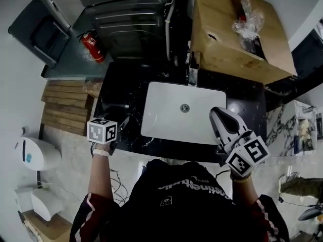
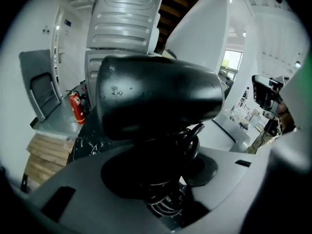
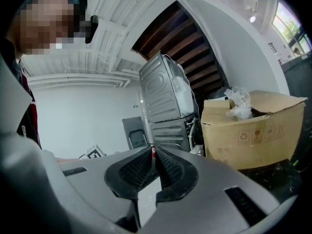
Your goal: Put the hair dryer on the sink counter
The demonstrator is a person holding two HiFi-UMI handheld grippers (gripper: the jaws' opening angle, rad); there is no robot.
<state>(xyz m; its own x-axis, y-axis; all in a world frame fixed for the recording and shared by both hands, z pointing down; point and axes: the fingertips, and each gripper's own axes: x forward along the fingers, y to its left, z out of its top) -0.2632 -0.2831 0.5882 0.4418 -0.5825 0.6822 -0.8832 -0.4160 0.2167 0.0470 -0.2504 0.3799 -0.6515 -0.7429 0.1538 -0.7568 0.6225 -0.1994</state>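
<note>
The black hair dryer (image 2: pixel 156 99) fills the left gripper view, its barrel lying crosswise above a coiled black cord (image 2: pixel 168 199). My left gripper (image 2: pixel 161 172) is shut on the hair dryer's handle. In the head view this gripper (image 1: pixel 120 126) hangs over the left end of the black marble sink counter (image 1: pixel 247 105), beside the white basin (image 1: pixel 166 112); the dryer is hard to make out against the dark stone. My right gripper (image 1: pixel 218 116) hovers over the basin's right edge. Its ribbed pads meet at the tips (image 3: pixel 153 152) with nothing between them.
A faucet (image 1: pixel 193 72) stands behind the basin. A cardboard box (image 1: pixel 227 34) with a plastic bag in it sits at the back right. A grey metal appliance (image 1: pixel 131 14) is at the back, with a red fire extinguisher (image 1: pixel 93 47) and wooden slats (image 1: pixel 63 107) to the left.
</note>
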